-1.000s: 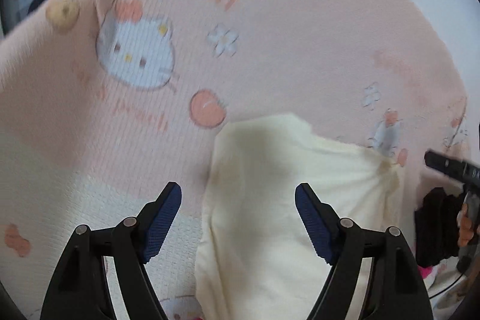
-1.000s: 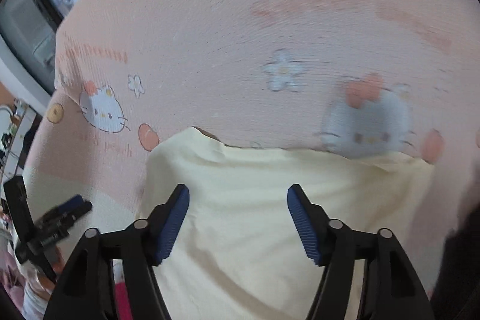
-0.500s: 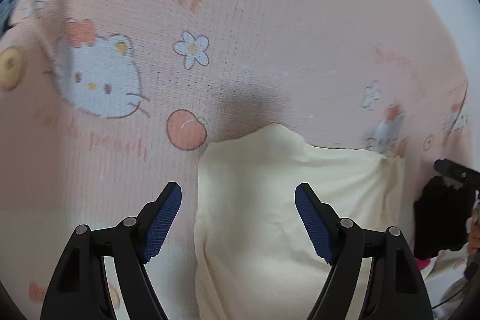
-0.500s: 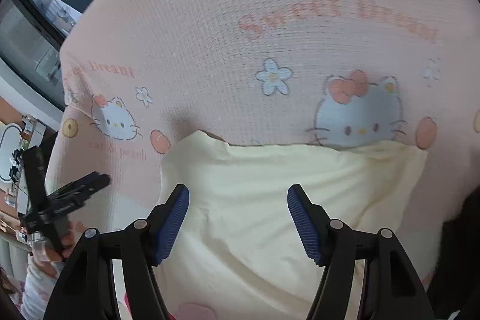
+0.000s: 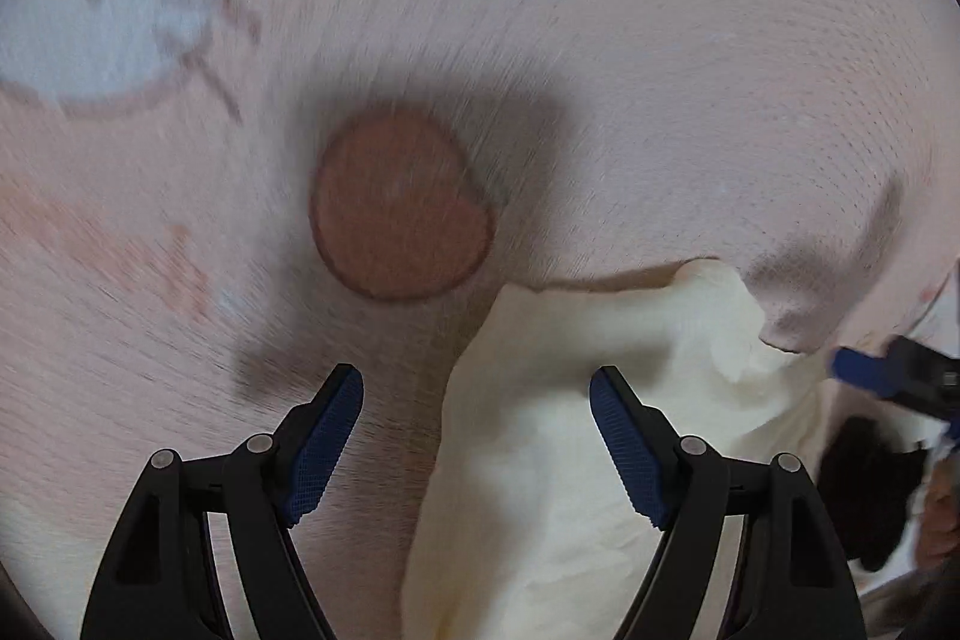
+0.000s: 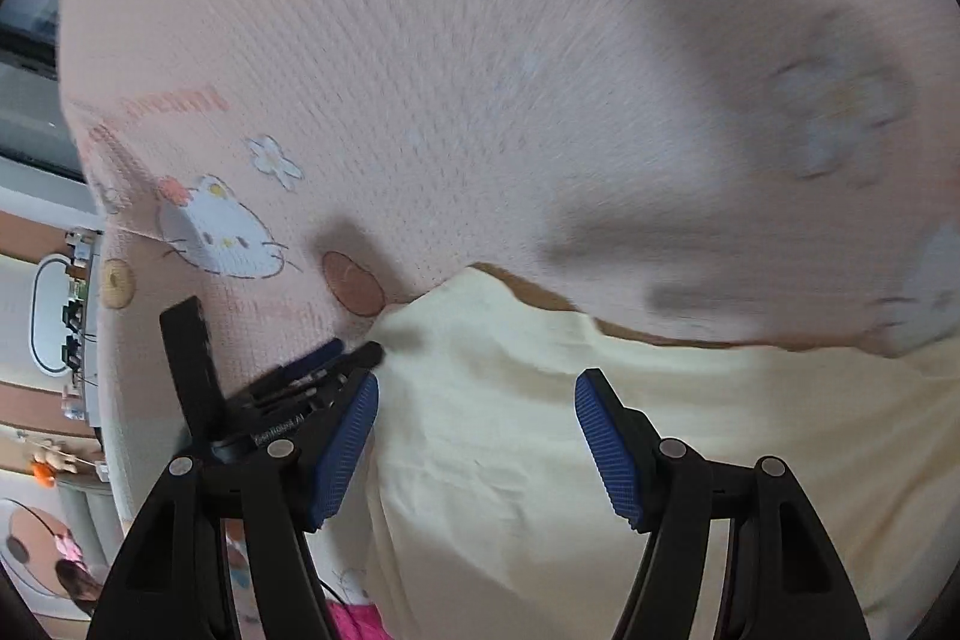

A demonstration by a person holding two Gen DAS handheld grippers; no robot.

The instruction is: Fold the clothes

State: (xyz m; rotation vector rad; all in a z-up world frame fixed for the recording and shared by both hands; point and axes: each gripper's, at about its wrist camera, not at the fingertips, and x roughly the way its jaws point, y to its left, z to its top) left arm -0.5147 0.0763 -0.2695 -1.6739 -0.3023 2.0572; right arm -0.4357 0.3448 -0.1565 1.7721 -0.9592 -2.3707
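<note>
Open grippers (image 5: 477, 436) (image 6: 477, 451) — cream garment (image 6: 540, 430)

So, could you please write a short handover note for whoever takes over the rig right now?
Left claw: open, holding nothing, low over the left edge of the cream garment.
Right claw: open, holding nothing, over the garment's upper middle.
The garment lies on the pink cartoon-print blanket; its top edge looks rumpled, and a blanket fold overlaps its top right corner.
Done: nothing gripped; whether any fold has been made cannot be told from these views.
Left: grip the garment's edges and fold it. Both views are blurred, so check the positions first.
</note>
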